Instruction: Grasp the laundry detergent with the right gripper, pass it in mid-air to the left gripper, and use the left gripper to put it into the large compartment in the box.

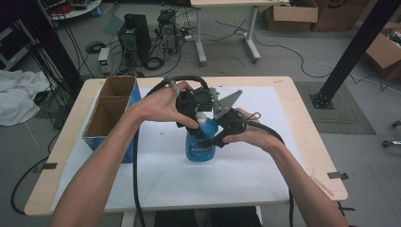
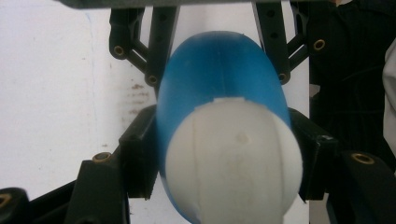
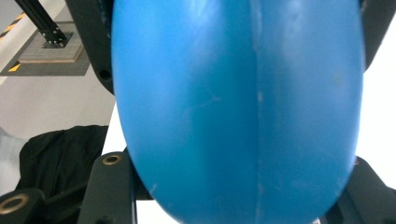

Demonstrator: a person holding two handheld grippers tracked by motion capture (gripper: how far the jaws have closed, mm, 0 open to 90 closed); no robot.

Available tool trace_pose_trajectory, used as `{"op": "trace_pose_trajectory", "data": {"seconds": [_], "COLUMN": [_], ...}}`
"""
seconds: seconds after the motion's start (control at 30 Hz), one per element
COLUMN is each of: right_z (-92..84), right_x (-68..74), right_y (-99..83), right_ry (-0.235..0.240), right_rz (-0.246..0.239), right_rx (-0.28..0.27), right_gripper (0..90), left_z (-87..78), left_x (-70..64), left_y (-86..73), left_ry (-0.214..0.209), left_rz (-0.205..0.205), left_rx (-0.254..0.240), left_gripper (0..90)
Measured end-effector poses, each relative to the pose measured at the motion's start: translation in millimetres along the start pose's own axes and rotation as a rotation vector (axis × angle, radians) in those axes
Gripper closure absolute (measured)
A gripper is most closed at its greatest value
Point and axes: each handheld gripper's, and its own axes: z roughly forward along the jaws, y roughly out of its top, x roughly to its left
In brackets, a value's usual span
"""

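Right, near to far:
Forearms: ours come in from the bottom edge of the high view and meet over the sheet's middle.
Bottle (image 1: 200, 144): blue plastic w/ a white cap (image 2: 233, 163), standing upright on the white sheet (image 1: 246, 175), about centre of the table (image 1: 302, 137).
Left gripper (image 1: 201, 131): jaws closed tight on the bottle up near the cap; in the left gripper view both black pads (image 2: 140, 158) press its sides.
Right gripper (image 1: 213, 142): blue body sits betw. its jaws from the opposite side; pads look to be against it, but too close-up in the right gripper view to be sure how firm. We read it as holding, lightly.
Handling: we judge it light to moderate, depending on fill, which we can't tell. Walls are thin plastic, prob. give a bit under squeeze. Smooth, glossy, rounded, so slippery-ish; could twist betw. pads.
Where to grip: shoulder/neck under the cap, where it narrows and is stiffest; low on the belly is wider and rounder.
Shapes/materials: oval cross-section, faint mould seam down the body (image 3: 257, 93); cap matt and ribbed.
Box (image 1: 111, 111): open cardboard, two compartments, blue outside, just left of the sheet.
Beyond: grey floor, cables, computer towers (image 1: 135, 40).
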Motion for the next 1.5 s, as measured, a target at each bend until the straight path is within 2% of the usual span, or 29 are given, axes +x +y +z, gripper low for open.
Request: {"op": "trace_pose_trajectory", "data": {"seconds": [0.3, 0.53, 0.67, 0.77, 0.8, 0.97, 1.07, 1.17, 1.23, 1.33, 1.37, 1.43, 1.5], "right_z": [1.4, 3.1, 3.8, 3.1, 2.6, -2.3, -8.0, -16.1, -19.8, -23.3, -27.1, -29.2, -33.1], "right_x": [0.4, 0.2, -0.6, -1.6, -2.4, -3.4, -3.2, -2.7, -2.3, -2.3, -1.9, -1.7, -1.6], "right_y": [-1.3, -2.5, -2.7, -3.9, -4.6, -6.8, -7.5, -8.6, -10.3, -12.5, -15.0, -16.4, -19.8], "right_ry": [-0.003, -0.012, -0.018, -0.015, -0.018, -0.029, -0.031, -0.064, -0.077, -0.087, -0.104, -0.115, -0.141], "right_rz": [0.003, 0.010, 0.012, 0.036, 0.043, 0.066, 0.070, 0.075, 0.079, 0.088, 0.099, 0.103, 0.113], "right_rx": [0.000, 0.005, 0.000, 0.001, 0.003, 0.016, 0.034, 0.078, 0.098, 0.107, 0.115, 0.121, 0.135], "right_gripper": [38.1, 33.7, 30.5, 21.4, 19.8, 14.7, 15.0, 15.0, 15.3, 15.3, 15.3, 15.3, 15.3], "left_z": [1.9, 2.0, 2.1, 1.1, 0.6, -0.7, -3.1, -8.7, -10.4, -15.8, -19.8, -21.8, -25.8], "left_x": [1.4, 0.3, 0.4, 0.0, 0.1, 0.9, 1.5, 1.8, 2.4, 4.5, 6.4, 7.2, 9.5], "left_y": [-1.5, -3.5, -4.2, -4.0, -4.5, -6.4, -8.1, -10.3, -11.1, -14.0, -16.7, -18.0, -20.8], "left_ry": [-0.002, 0.006, -0.007, -0.008, -0.012, -0.012, -0.008, -0.001, 0.000, 0.000, 0.012, 0.019, 0.032], "left_rz": [-0.002, -0.005, -0.008, -0.007, -0.019, -0.029, -0.046, -0.077, -0.082, -0.115, -0.139, -0.147, -0.176], "left_rx": [0.021, 0.010, 0.011, 0.012, 0.013, 0.019, 0.018, 0.029, 0.031, 0.034, 0.034, 0.041, 0.046], "left_gripper": [38.1, 38.1, 38.1, 38.1, 38.1, 38.1, 38.1, 38.1, 38.1, 38.1, 38.1, 38.1, 38.2]}}
